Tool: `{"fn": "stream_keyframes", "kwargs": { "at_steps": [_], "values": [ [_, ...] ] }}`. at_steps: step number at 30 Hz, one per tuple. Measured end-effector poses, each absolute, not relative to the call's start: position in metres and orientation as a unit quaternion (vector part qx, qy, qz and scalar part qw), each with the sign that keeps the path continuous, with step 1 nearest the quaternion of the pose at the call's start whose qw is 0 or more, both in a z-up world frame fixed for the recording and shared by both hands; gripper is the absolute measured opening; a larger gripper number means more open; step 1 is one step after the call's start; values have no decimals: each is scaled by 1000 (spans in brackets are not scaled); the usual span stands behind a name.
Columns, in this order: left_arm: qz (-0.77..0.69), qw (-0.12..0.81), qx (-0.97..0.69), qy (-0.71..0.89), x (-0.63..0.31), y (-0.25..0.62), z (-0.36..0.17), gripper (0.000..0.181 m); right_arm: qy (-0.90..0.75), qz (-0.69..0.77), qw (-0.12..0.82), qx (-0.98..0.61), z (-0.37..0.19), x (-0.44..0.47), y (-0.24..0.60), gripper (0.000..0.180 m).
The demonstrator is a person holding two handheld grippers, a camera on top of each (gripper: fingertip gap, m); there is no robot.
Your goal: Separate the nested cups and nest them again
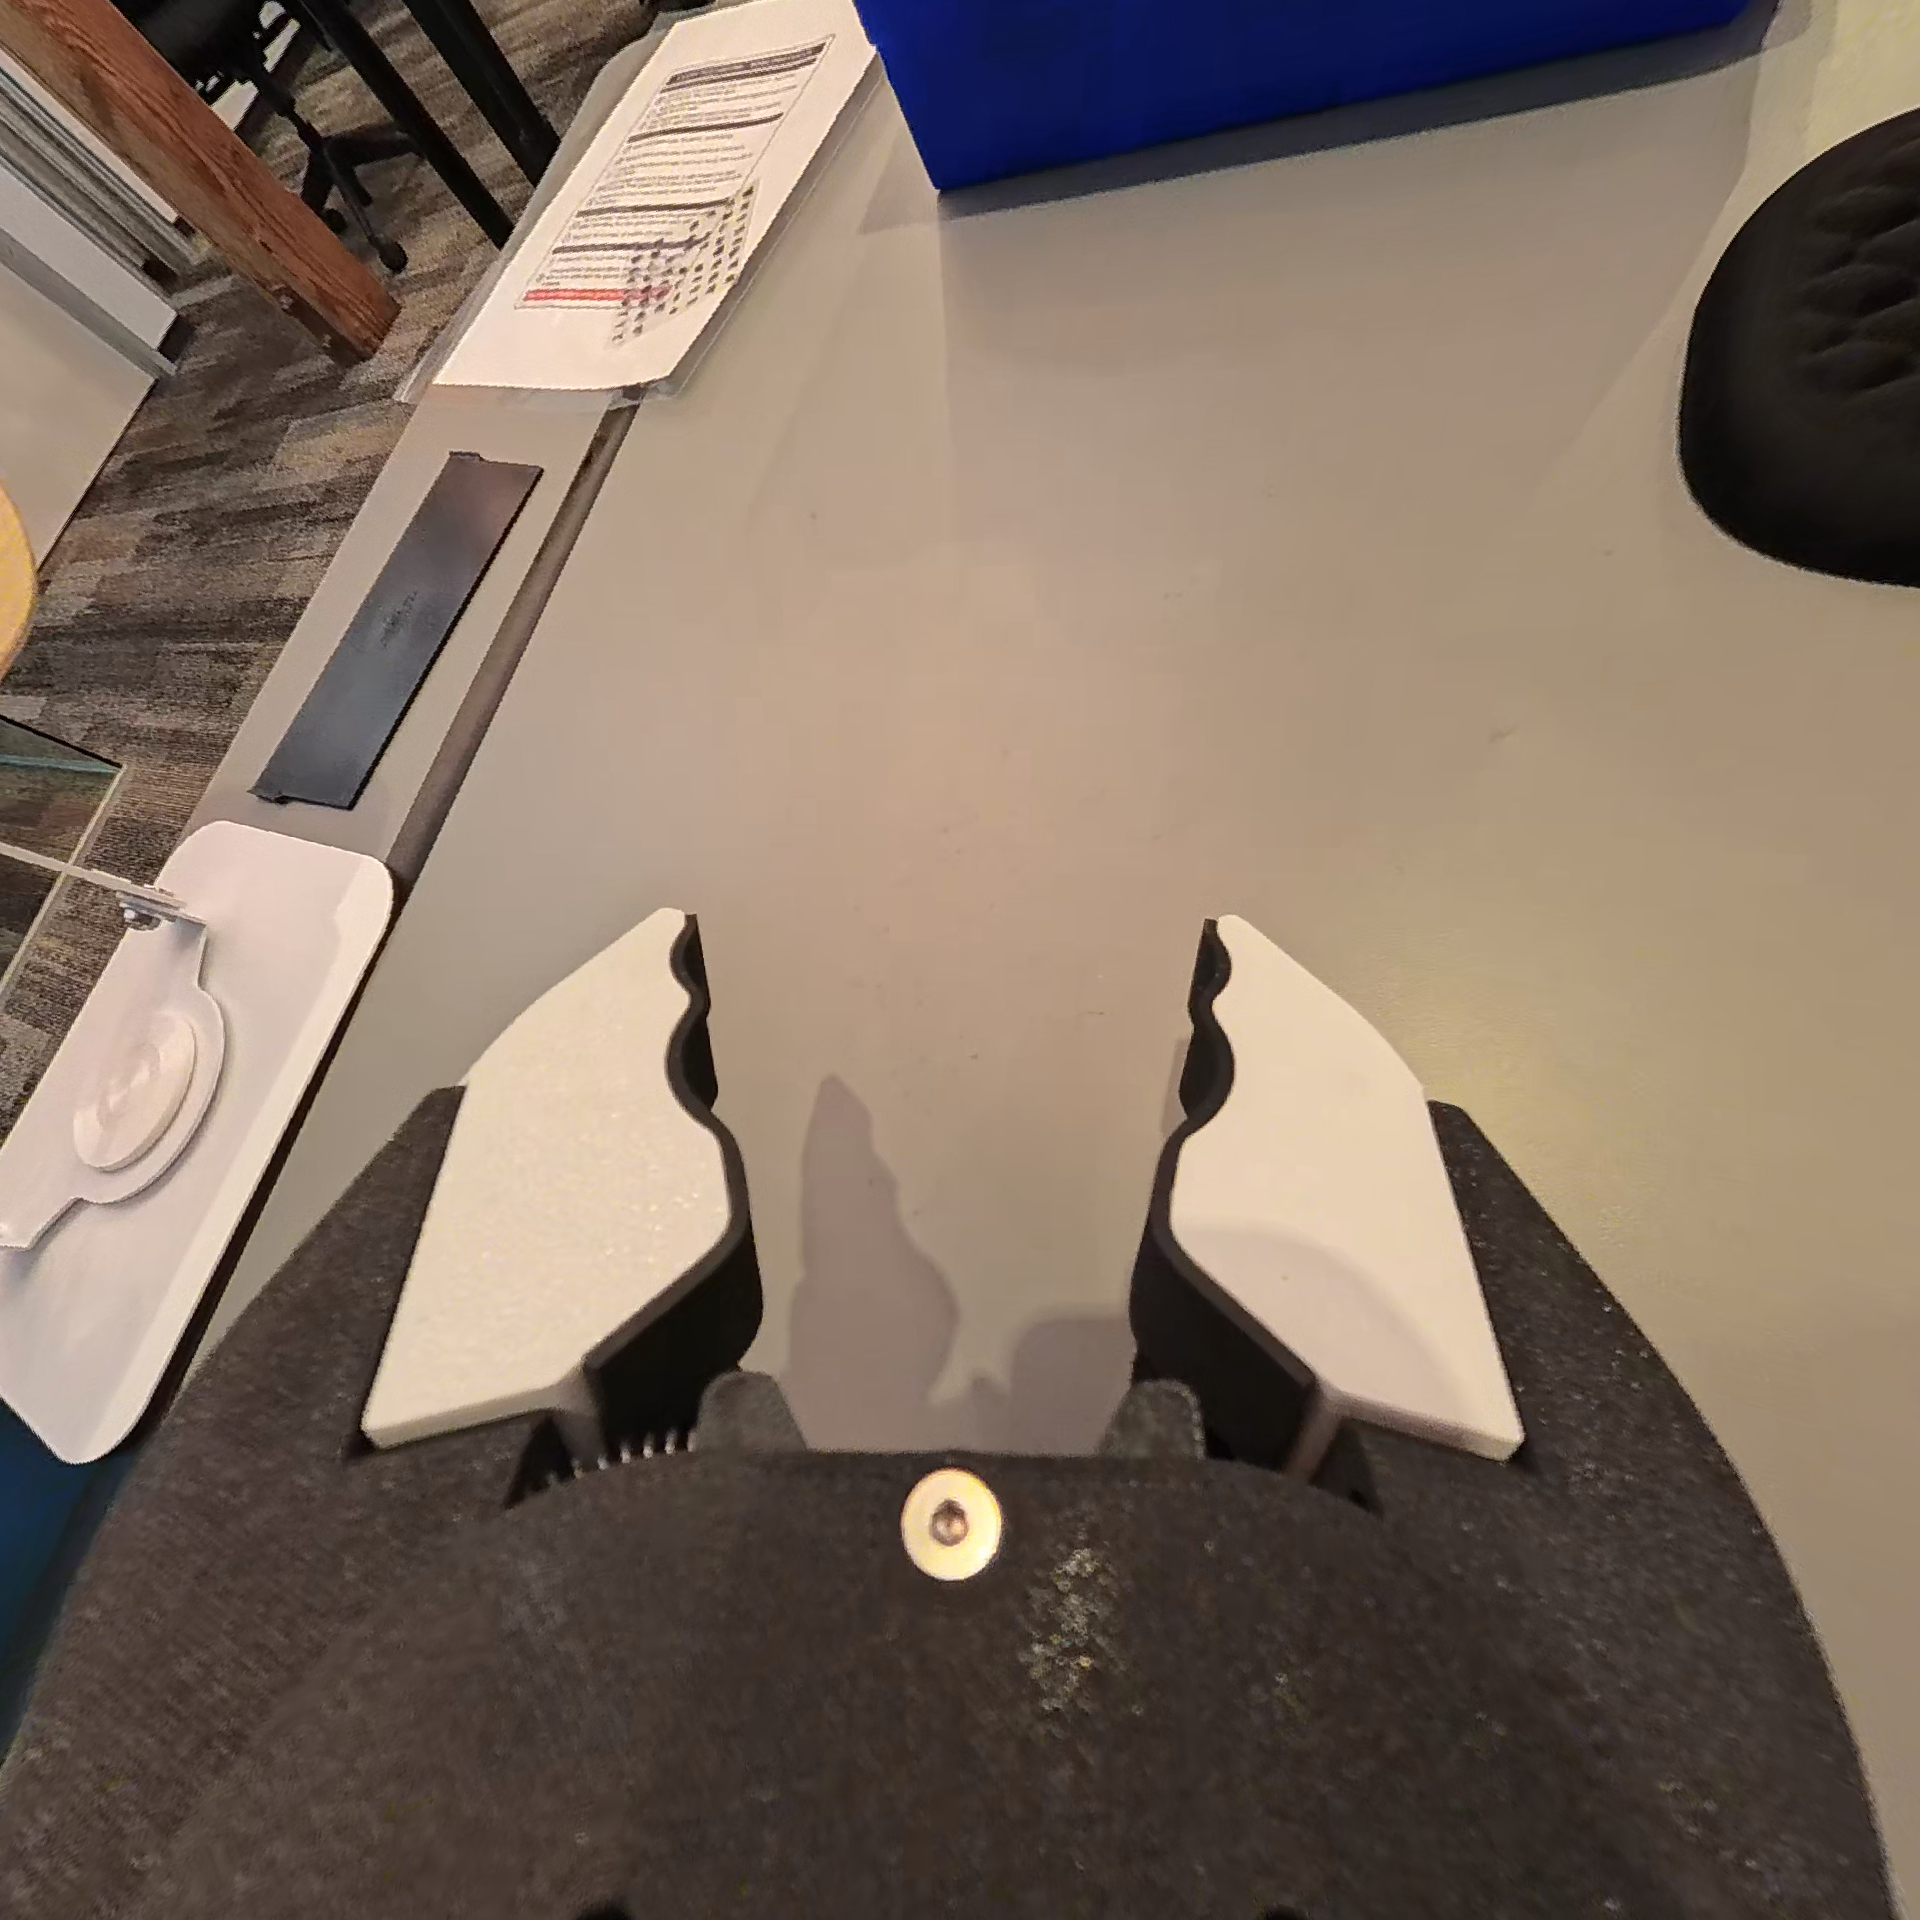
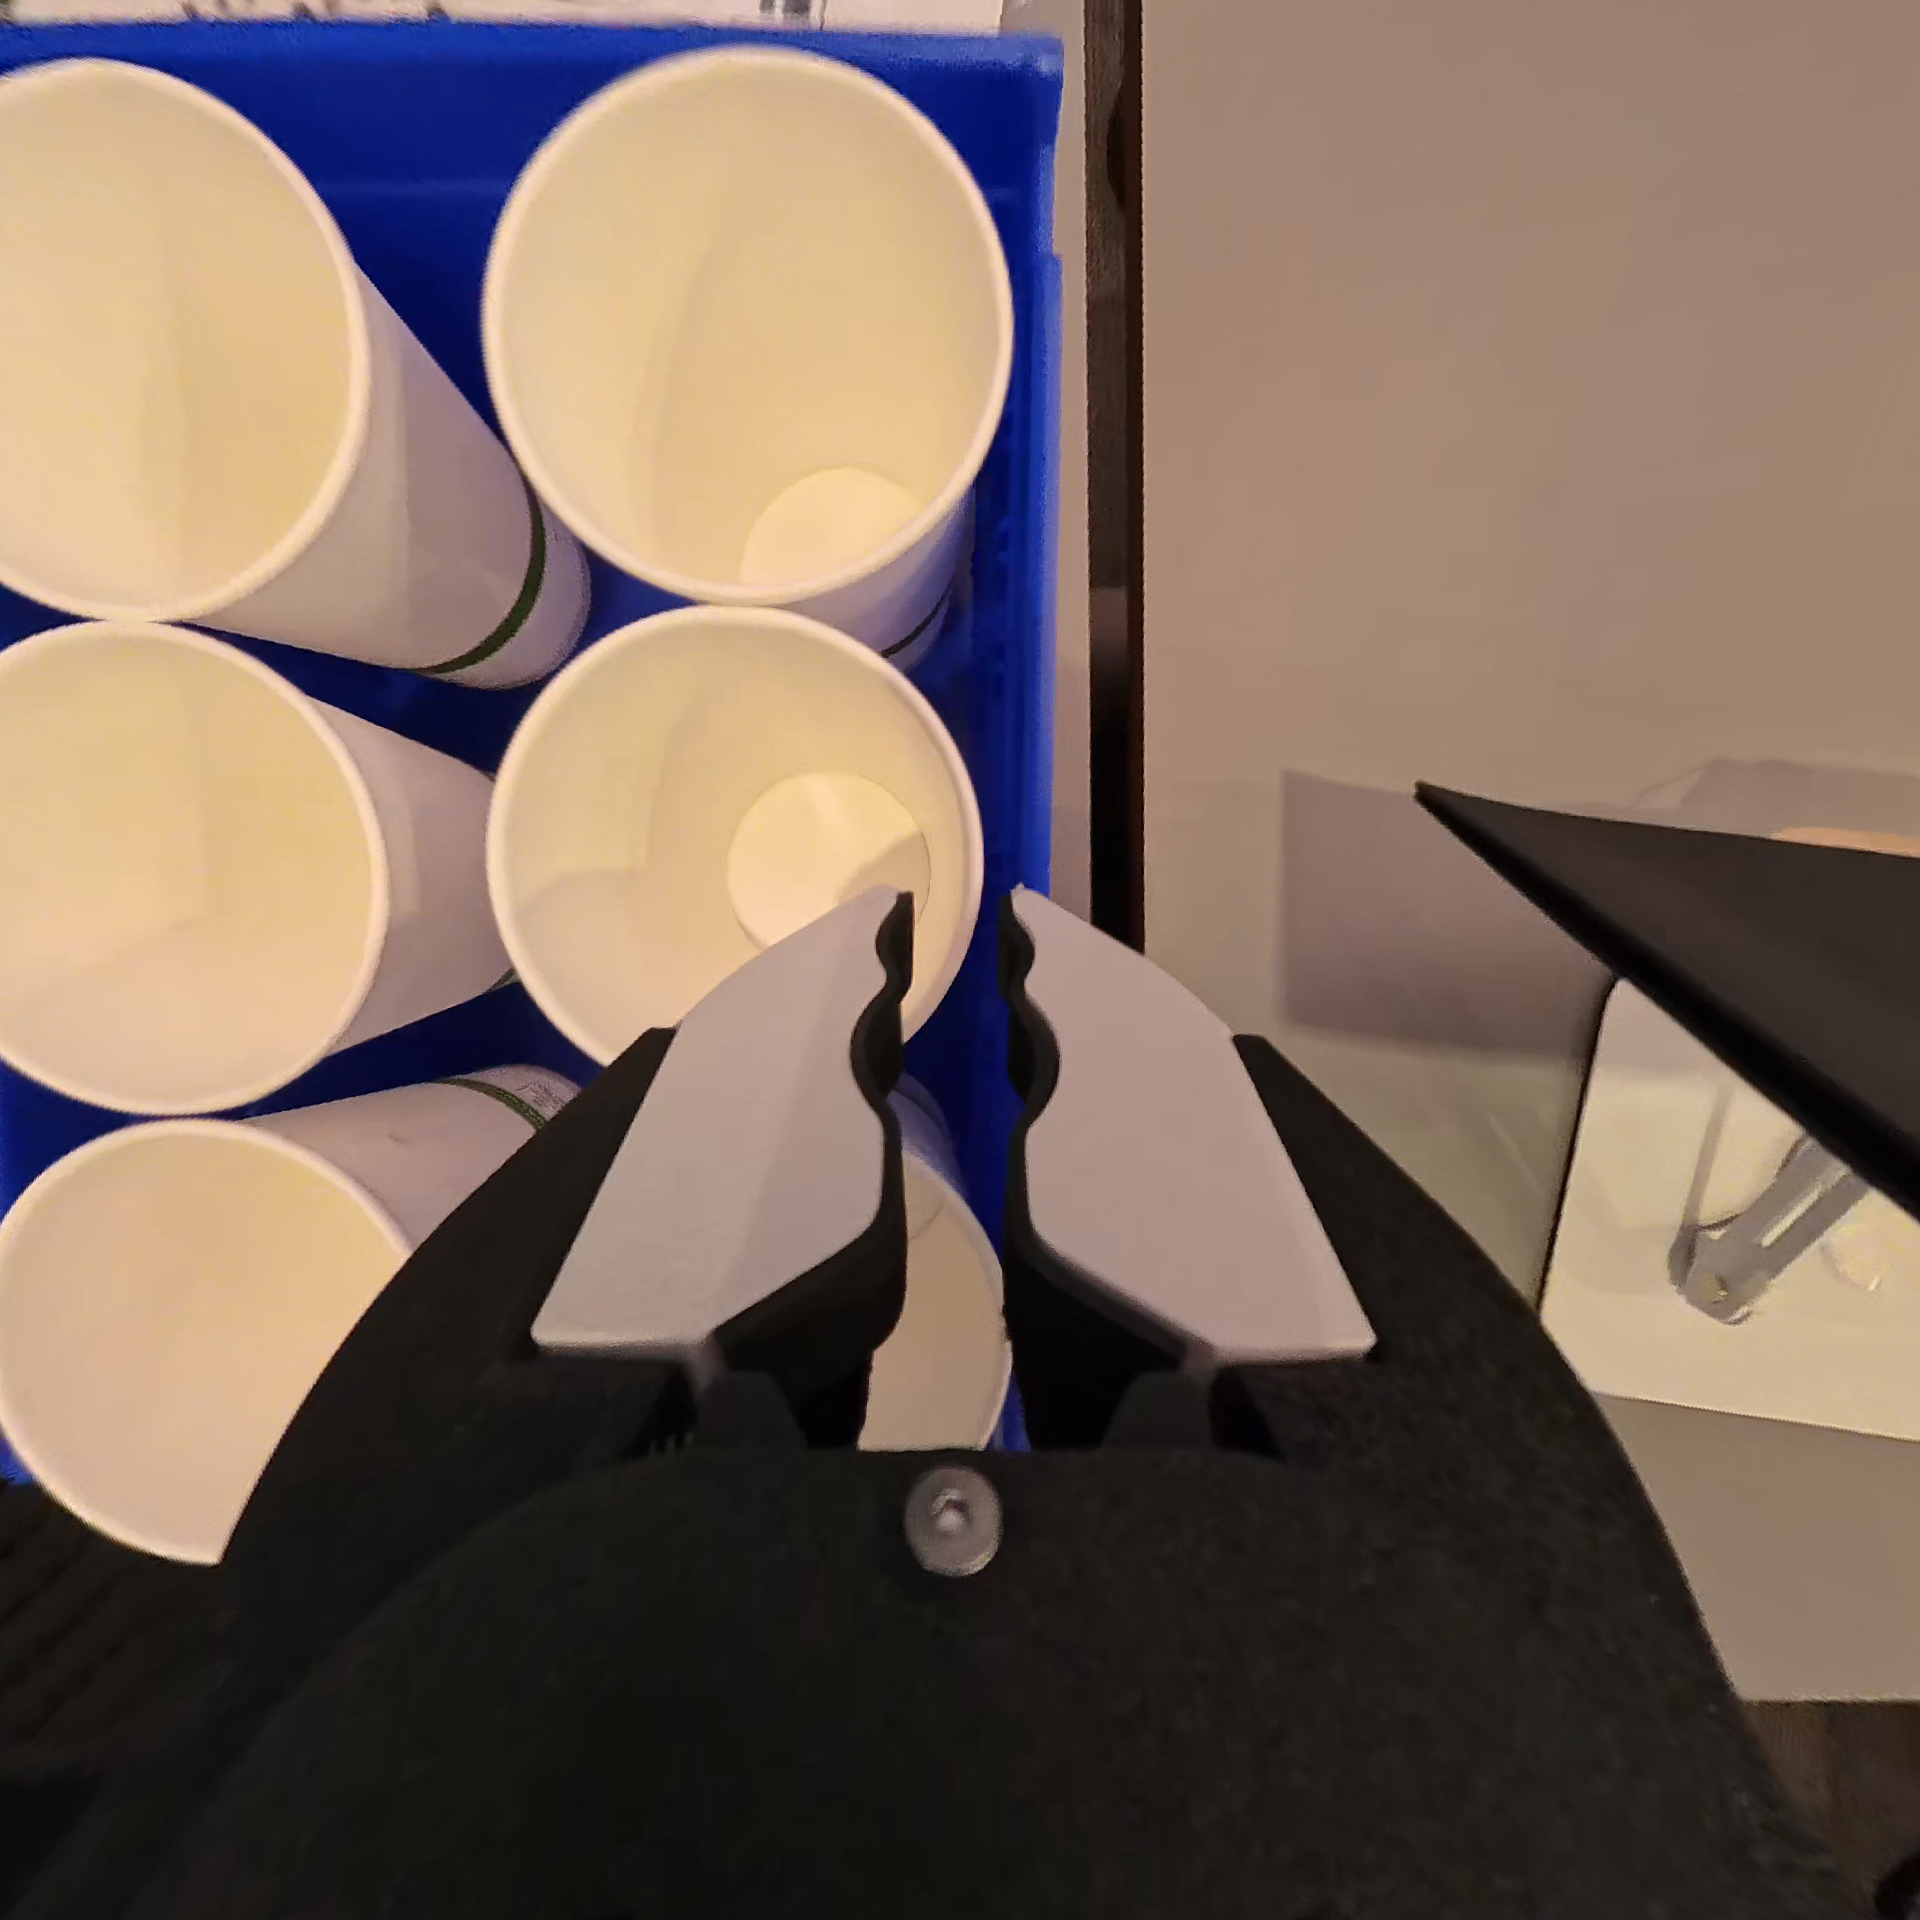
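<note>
Several white paper cups stand in a blue bin (image 2: 1023,520) in the right wrist view, some tilted and with green bands. My right gripper (image 2: 956,904) hovers over the bin's right side with only a narrow gap between its jaws. Its left fingertip (image 2: 831,956) overlaps the mouth of the middle-right cup (image 2: 665,831). The wall of another cup (image 2: 940,1320) shows in the gap between the fingers. My left gripper (image 1: 951,925) is open and empty above the bare grey table (image 1: 935,623). The bin's corner (image 1: 1247,94) shows far ahead of it.
A printed sheet (image 1: 644,208), a black strip (image 1: 405,623) and a white mounting plate (image 1: 208,1091) lie along the table's left edge. A black cushioned object (image 1: 1818,364) sits at the right. A black panel (image 2: 1714,935) and a white box (image 2: 1714,1247) stand right of the bin.
</note>
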State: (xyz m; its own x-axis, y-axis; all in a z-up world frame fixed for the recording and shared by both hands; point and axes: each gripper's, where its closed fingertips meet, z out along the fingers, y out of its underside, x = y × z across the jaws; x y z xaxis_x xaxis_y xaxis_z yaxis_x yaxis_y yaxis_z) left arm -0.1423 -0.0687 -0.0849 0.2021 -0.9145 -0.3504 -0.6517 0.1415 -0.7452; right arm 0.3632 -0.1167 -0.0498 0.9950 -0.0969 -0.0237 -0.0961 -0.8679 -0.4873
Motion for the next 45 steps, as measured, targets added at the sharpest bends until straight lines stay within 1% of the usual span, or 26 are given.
{"fn": "stream_keyframes", "kwargs": {
  "at_steps": [3,5,8,11,13,15,18,24,28,35,37,39,45],
  "values": [
    [-149,441,-637,615,-142,-69,-85,88,35,-1,282,-959,-35,361,-122,14],
    [-150,441,-637,614,-142,-69,-84,88,20,10,275,-961,-33,356,-134,14],
    [-152,442,-636,613,-141,-69,-83,88,12,-16,278,-960,-29,362,-152,13],
    [-152,444,-634,614,-140,-71,-83,88,15,-44,317,-947,-21,379,-164,9],
    [-149,443,-634,616,-140,-71,-83,88,17,-15,324,-946,-26,383,-169,10],
    [-148,444,-634,616,-140,-70,-84,88,19,13,296,-955,-40,385,-175,14],
    [-147,443,-636,615,-140,-70,-85,87,-3,10,262,-965,-54,389,-172,16],
    [-133,445,-634,618,-141,-68,-84,87,-33,58,223,-973,-63,377,-147,20],
    [-121,447,-641,612,-144,-65,-84,87,-51,40,169,-984,-78,380,-140,20],
    [-69,460,-672,576,-157,-46,-79,84,-73,63,135,-986,-79,372,-131,16],
    [-35,462,-675,574,-164,-40,-78,82,-75,54,123,-988,-81,376,-131,16],
    [11,463,-677,572,-172,-32,-78,75,-74,59,117,-989,-82,377,-132,15],
    [244,512,-622,539,-206,-3,-52,63,-54,99,136,-984,-84,376,-133,17]
  ]
}}
